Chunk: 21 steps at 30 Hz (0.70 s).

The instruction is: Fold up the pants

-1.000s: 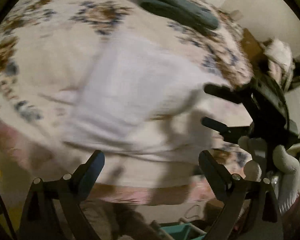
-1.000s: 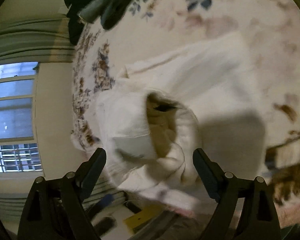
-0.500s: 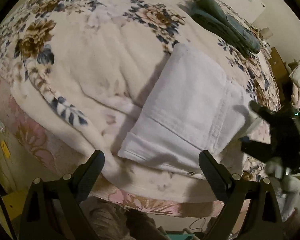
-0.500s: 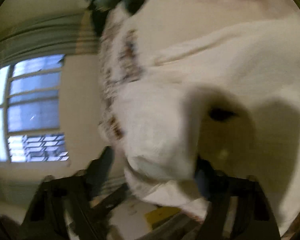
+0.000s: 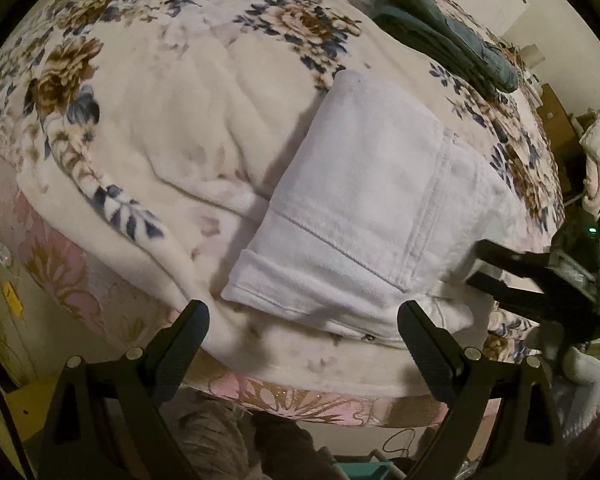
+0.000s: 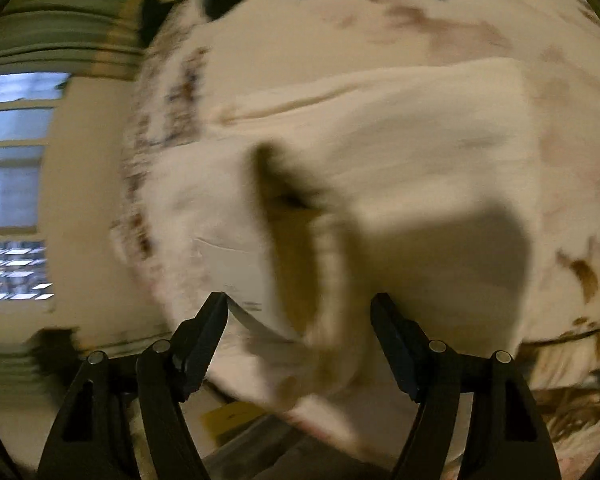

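Note:
White pants (image 5: 364,208) lie folded into a thick rectangle on the floral blanket near the bed's front edge. My left gripper (image 5: 300,324) is open and empty, hovering just in front of the folded hem. My right gripper (image 6: 300,316) is open, with the bunched waistband end of the pants (image 6: 340,216) between and ahead of its fingers; that view is blurred. The right gripper also shows in the left wrist view (image 5: 476,260), at the pants' right edge.
The floral blanket (image 5: 160,128) covers the bed. Dark green-grey clothes (image 5: 444,36) lie at the far edge. A pink patterned bed side (image 5: 68,276) drops away in front. A window (image 6: 12,184) and wall are to the left in the right wrist view.
The left gripper has pulled back from the pants, which now lie folded and still. The right gripper has moved in on the waistband end, and its jaws stand a little narrower.

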Available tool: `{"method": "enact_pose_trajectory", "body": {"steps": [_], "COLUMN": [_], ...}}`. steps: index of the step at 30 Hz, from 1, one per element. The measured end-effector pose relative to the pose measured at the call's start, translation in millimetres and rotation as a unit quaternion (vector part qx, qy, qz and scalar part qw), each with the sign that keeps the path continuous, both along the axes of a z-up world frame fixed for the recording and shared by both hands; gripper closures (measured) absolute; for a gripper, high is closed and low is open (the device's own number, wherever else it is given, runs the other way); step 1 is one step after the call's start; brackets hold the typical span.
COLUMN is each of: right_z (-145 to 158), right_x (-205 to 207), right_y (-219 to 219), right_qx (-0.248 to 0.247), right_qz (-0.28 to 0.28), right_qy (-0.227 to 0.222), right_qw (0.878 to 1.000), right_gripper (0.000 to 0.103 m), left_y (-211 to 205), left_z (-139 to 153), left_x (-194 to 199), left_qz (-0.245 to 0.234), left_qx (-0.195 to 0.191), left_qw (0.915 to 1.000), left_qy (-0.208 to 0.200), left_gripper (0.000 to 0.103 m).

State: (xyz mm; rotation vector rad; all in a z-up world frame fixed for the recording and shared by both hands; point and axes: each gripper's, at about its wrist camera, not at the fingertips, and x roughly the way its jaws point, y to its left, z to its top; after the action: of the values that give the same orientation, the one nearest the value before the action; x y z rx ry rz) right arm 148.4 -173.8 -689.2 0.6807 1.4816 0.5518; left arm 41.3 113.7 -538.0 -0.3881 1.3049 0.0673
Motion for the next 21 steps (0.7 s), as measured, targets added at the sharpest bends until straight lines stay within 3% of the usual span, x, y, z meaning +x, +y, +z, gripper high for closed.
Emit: {"method": "enact_pose_trajectory", "body": {"steps": [4, 7, 8, 9, 10, 13, 17, 21], "right_z": [-19.4, -23.3, -22.0, -20.4, -17.0, 6.2, 47.0, 69.7], "right_x": [6.8, 13.9, 14.4, 16.2, 16.5, 9.0, -4.9, -24.0], "right_y": [8.4, 12.2, 13.0, 16.2, 20.9, 21.9, -16.9, -86.9], "right_qx": [0.046, 0.091, 0.097, 0.089, 0.056, 0.016, -0.007, -0.035], "right_qz": [-0.031, -0.059, -0.065, -0.066, -0.055, -0.053, -0.104, -0.169], "right_qy": [0.015, 0.017, 0.007, -0.002, -0.006, -0.025, -0.055, -0.051], "right_qw": [0.998, 0.994, 0.993, 0.994, 0.997, 0.998, 0.993, 0.984], "right_gripper": [0.013, 0.014, 0.022, 0.058, 0.071, 0.087, 0.09, 0.09], "left_y": [4.5, 6.8, 6.9, 6.3, 5.8, 1.8, -3.0, -4.9], "left_z": [-2.9, -4.2, -4.1, -3.7, -3.0, 4.0, 20.4, 29.1], "left_x": [0.4, -0.9, -1.2, -1.5, -1.3, 1.8, 11.7, 32.2], "left_qz": [0.007, 0.011, 0.011, 0.011, 0.009, -0.003, -0.021, -0.024], "left_qx": [0.001, 0.002, 0.004, 0.005, 0.008, 0.022, 0.032, 0.007], "left_qw": [1.0, 0.9999, 0.9999, 0.9999, 0.9999, 0.9998, 0.999, 0.9987], "left_qy": [0.006, 0.011, 0.012, 0.012, 0.012, 0.003, -0.025, -0.044], "left_gripper": [0.007, 0.007, 0.007, 0.007, 0.007, 0.007, 0.007, 0.007]}}
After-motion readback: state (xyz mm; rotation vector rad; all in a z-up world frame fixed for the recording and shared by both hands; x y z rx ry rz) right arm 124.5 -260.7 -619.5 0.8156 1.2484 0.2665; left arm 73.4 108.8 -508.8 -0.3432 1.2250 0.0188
